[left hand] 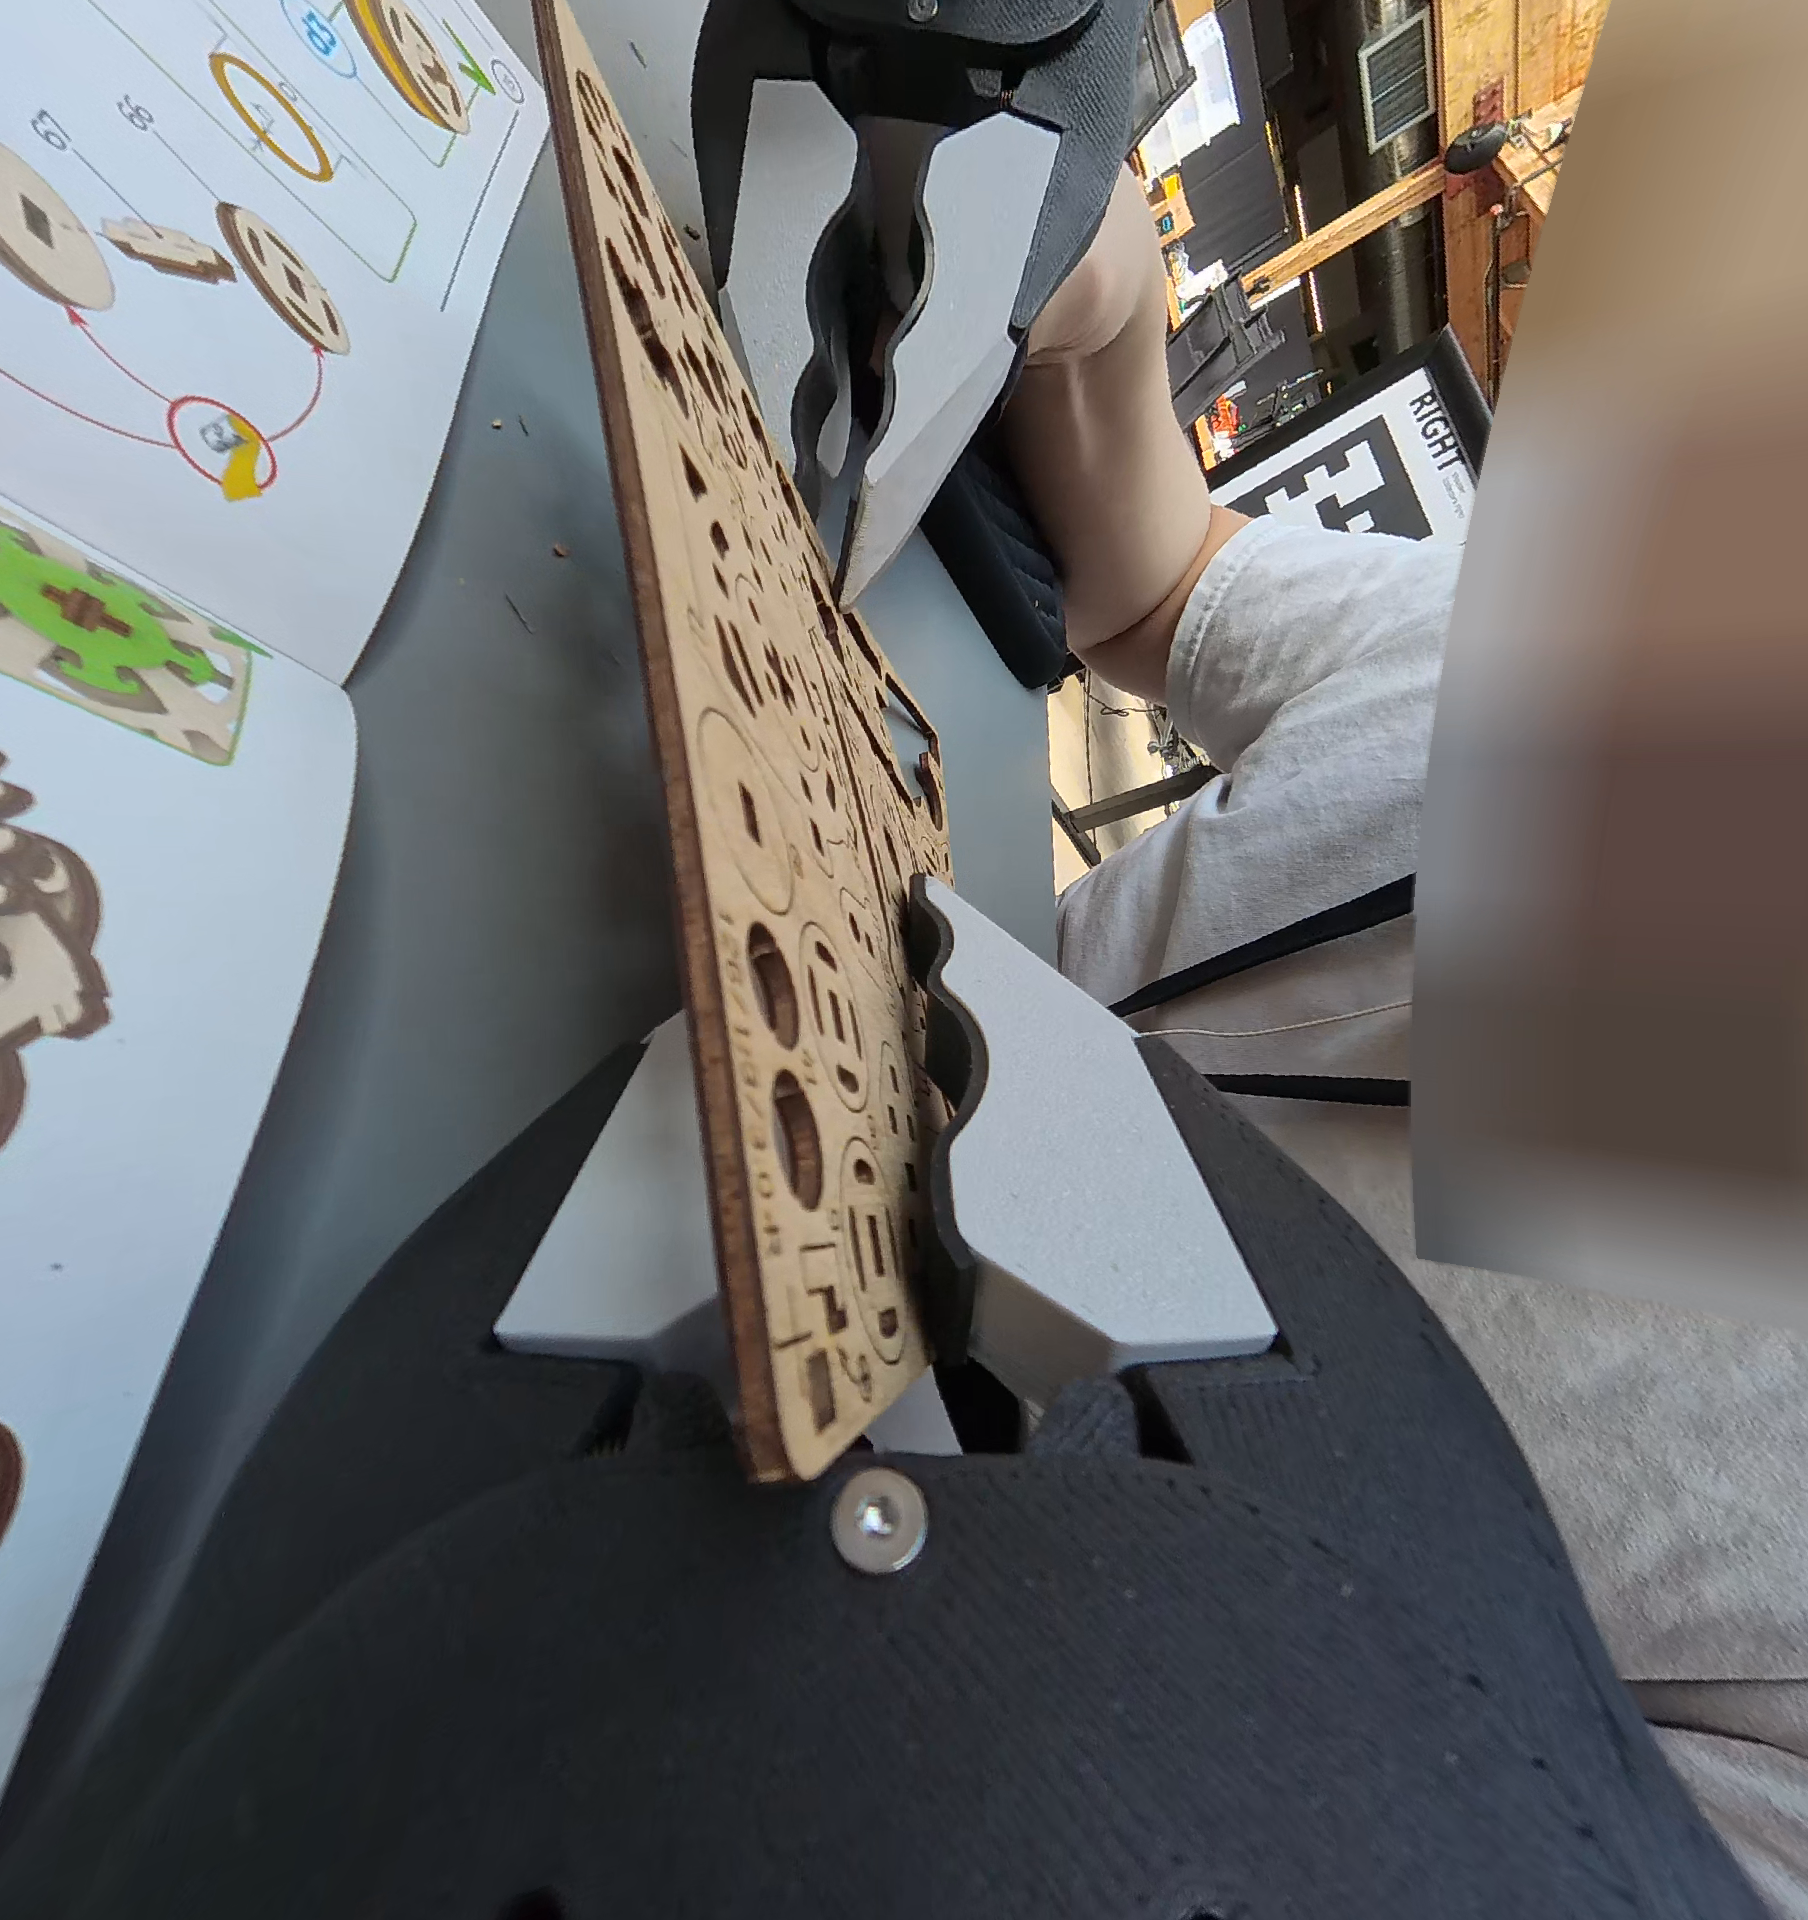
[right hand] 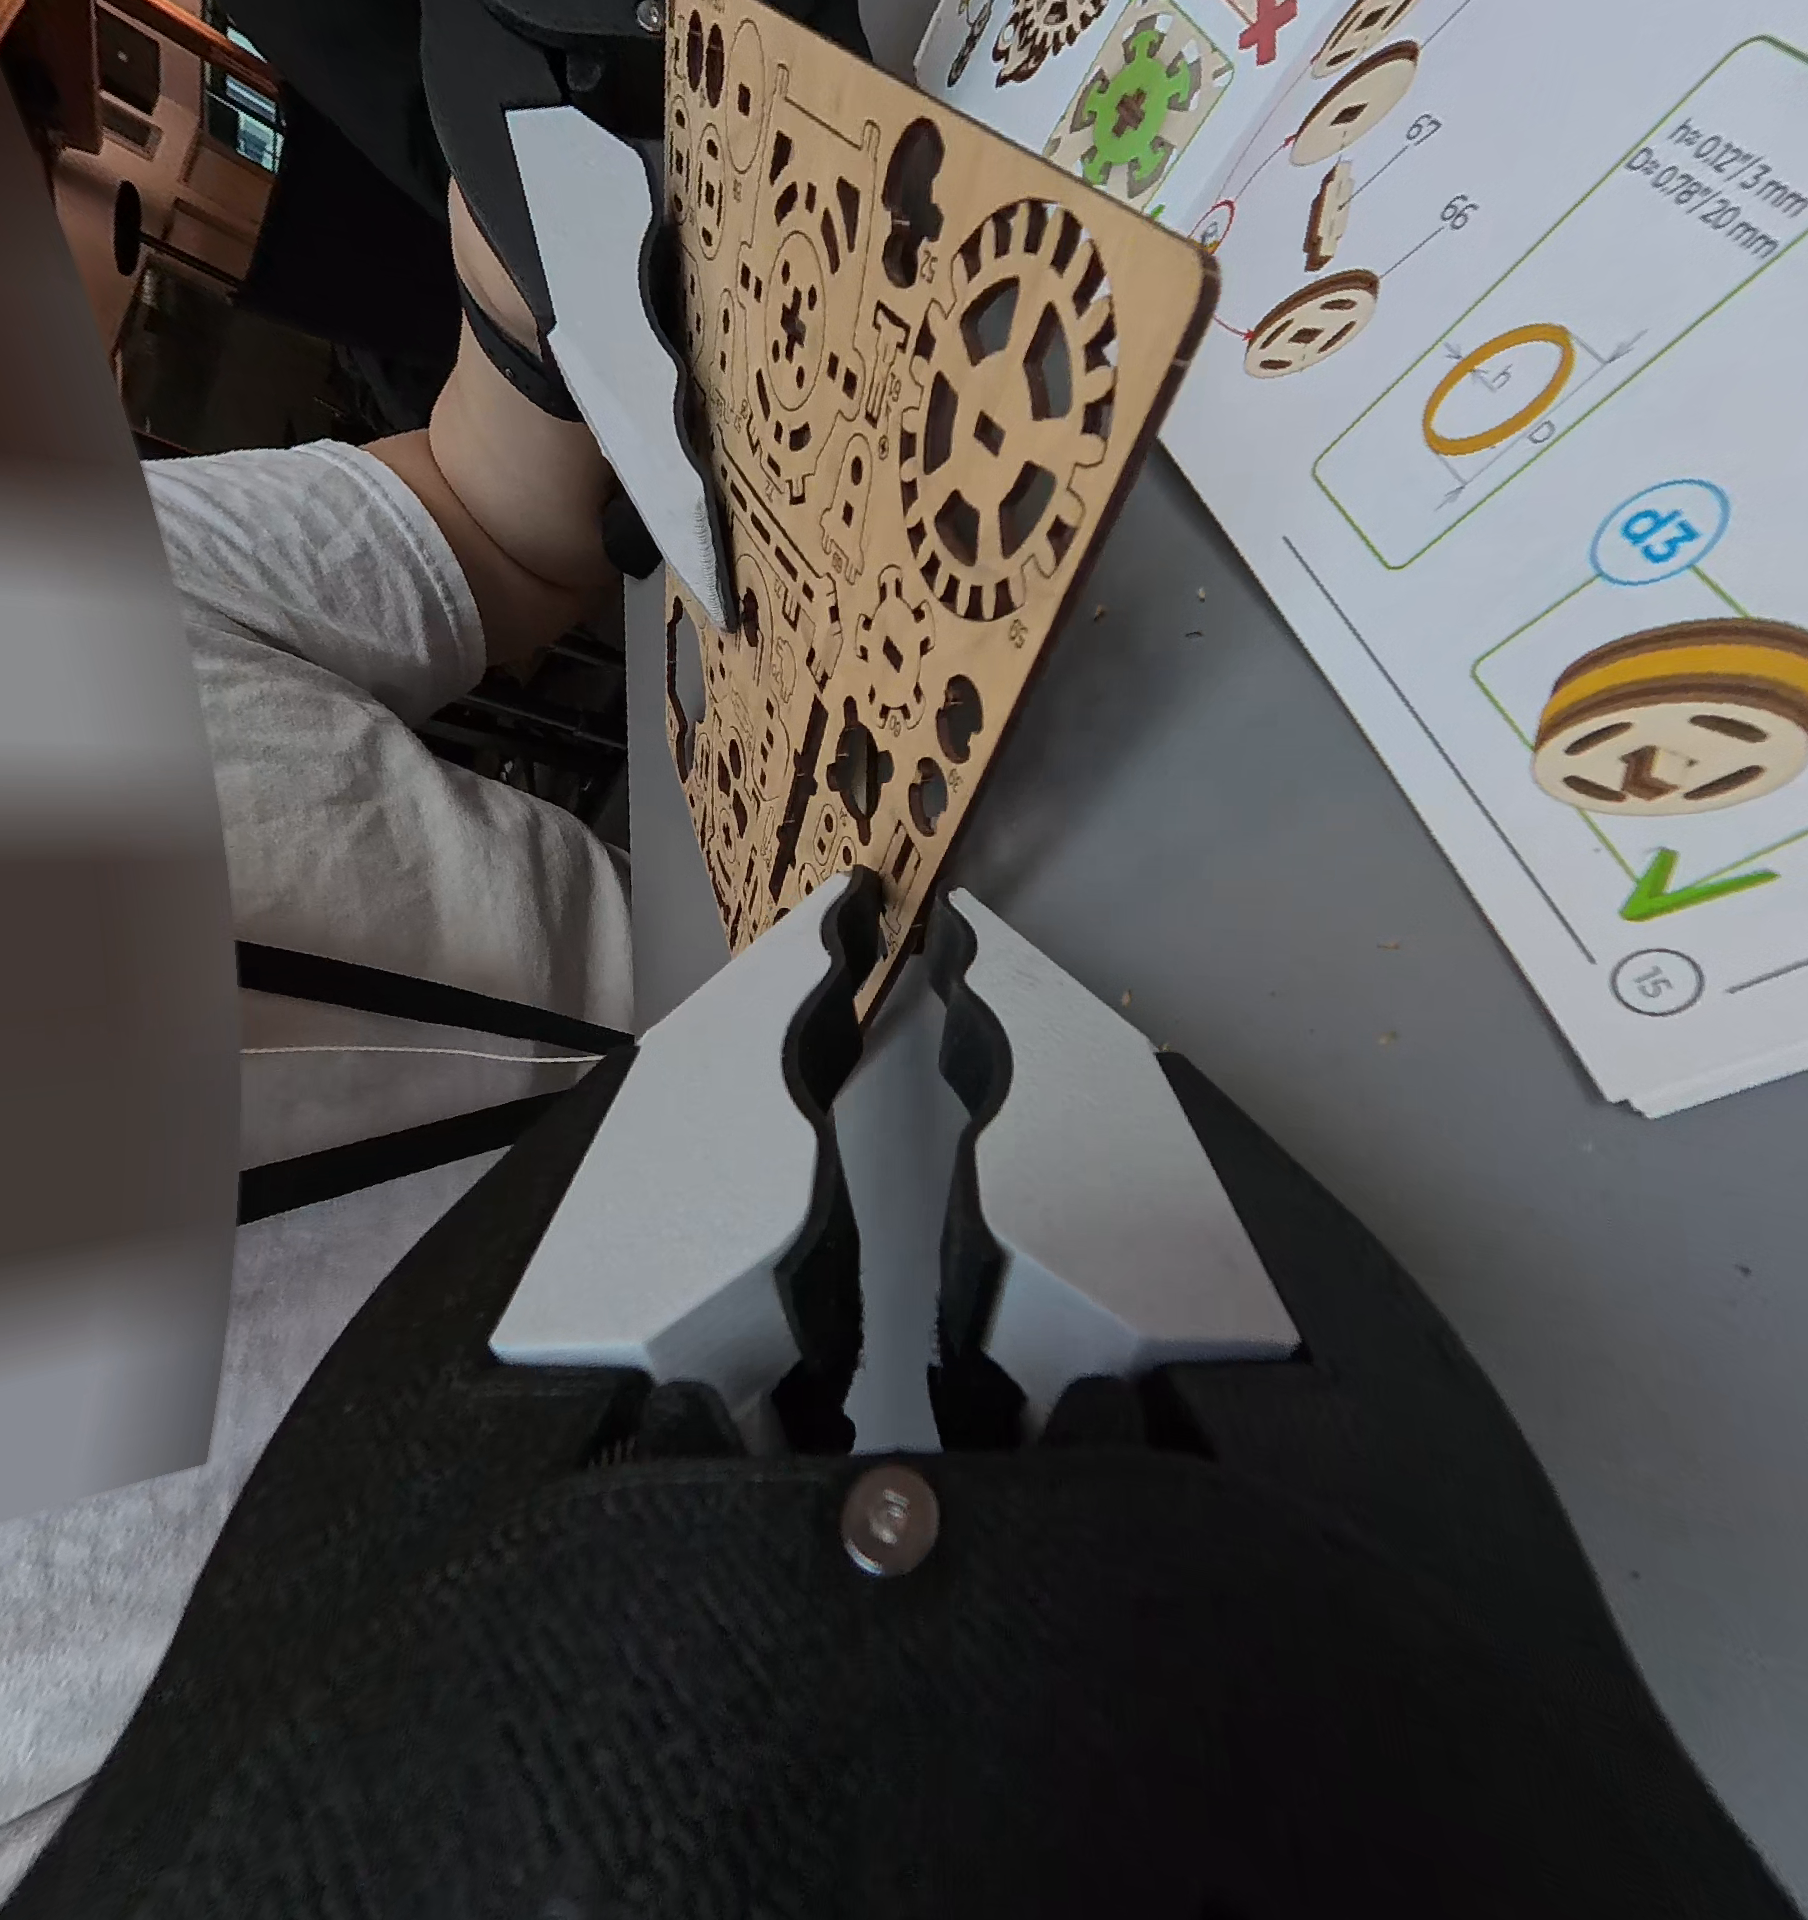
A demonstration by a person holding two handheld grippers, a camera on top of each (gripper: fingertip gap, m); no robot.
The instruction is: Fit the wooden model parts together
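So the wooden sheet (left hand: 775,831) is being held up off the grey table (left hand: 484,831), stood on edge. It's clamped deep between the fingers of the left gripper (left hand: 827,1039), which is closed flat against both faces at one end. Probably it's held this way so both sides can be reached and a piece can be pushed out of its cutout.

The right gripper (right hand: 900,914) is brought in from the opposite end. Its fingers are drawn narrow, with only a thin gap left between them, and the tips are nipped onto the corner of the sheet or a small piece right at that edge. Which of the two can't be told, since the tips cover the spot. In the left wrist view the same gripper is seen with its tips pressed against the face of the sheet around the middle.

The big gear (right hand: 1014,416) is not yet popped out and sits in the sheet with lots of smaller parts, though plenty of empty holes are there already. So the fitting-together bit doesn't look properly started here. It's more a parts-getting step, as a guess.

The two grippers are pointed at each other, roughly in line along the sheet. The instruction booklet (right hand: 1554,520) is laid open on the table just beside it all, presumably to be glanced at. A few wood crumbs (left hand: 526,426) are scattered on the table.
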